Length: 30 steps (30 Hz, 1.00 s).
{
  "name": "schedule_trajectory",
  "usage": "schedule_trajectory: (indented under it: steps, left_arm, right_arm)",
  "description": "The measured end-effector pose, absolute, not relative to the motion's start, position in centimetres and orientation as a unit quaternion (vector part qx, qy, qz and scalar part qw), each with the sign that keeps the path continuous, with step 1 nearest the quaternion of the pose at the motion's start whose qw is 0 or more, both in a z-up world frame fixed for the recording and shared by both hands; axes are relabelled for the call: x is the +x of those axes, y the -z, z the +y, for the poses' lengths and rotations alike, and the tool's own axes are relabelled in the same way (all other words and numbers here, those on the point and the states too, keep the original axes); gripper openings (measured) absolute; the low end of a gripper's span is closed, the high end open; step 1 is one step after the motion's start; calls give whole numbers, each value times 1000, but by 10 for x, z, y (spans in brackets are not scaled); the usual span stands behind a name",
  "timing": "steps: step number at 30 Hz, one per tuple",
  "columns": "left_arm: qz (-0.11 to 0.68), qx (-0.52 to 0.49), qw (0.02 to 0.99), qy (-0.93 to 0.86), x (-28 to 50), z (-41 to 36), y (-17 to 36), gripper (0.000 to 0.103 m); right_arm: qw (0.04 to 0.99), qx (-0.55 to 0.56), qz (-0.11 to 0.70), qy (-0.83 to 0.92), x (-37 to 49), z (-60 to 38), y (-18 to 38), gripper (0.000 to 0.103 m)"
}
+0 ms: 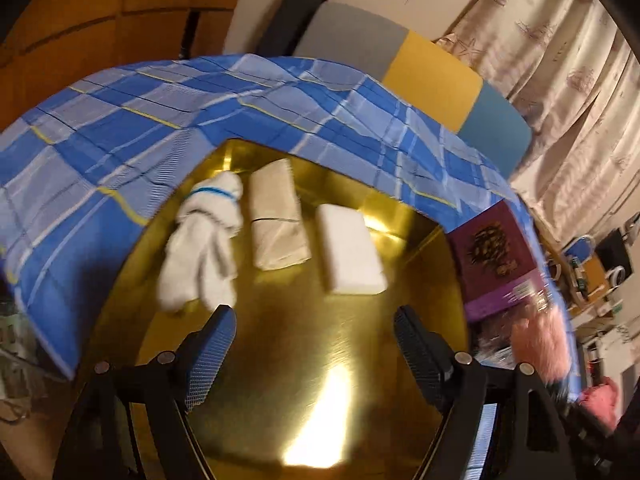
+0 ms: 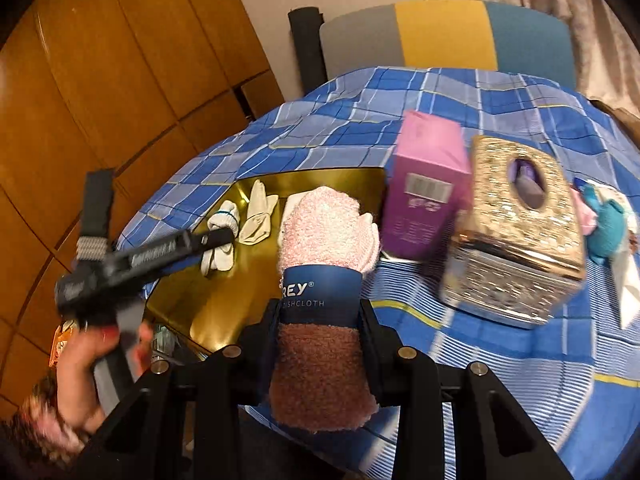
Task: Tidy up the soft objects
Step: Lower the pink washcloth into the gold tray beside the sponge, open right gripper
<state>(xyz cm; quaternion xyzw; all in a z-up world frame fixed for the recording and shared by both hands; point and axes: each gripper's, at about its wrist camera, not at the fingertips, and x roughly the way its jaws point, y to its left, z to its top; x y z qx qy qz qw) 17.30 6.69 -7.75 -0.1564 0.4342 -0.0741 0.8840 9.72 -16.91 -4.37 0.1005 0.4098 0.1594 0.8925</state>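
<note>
In the left wrist view, the left gripper (image 1: 314,326) hangs with fingers spread wide and empty over the gold tray (image 1: 420,216), where white socks (image 1: 204,248), a beige folded cloth (image 1: 278,220) and a white pad (image 1: 350,250) lie mid-frame. In the right wrist view, the right gripper (image 2: 320,312) pinches a pink dishcloth roll (image 2: 326,236) at its blue band, lower centre, beside the tray's right edge.

Looked like a lived-in home, likely a dining or bedroom corner: table under a blue plaid cloth (image 2: 500,92), wooden wardrobe panels (image 2: 100,92), patterned curtains (image 1: 560,52), a padded chair (image 2: 444,32) in grey, yellow and teal, an ornate tissue box (image 2: 516,232) and cluttered shelves (image 1: 600,272) beyond.
</note>
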Motion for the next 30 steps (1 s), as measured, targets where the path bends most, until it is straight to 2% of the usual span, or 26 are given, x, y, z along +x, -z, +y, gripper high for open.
schedule_trajectory:
  steps: [26,28,30]
  left_arm:
    - [417,-156,896,9,146,100,79,82]
    - [419,-155,894,9,146,99,80,82]
    - [421,-156,893,13,146,98,81,82]
  right_arm:
    - [896,42,441,-39,245,-97,74,40]
    - [899,28,437,-28,250,-94,75,51]
    - [900,19,435,-23,251,-92,74,54]
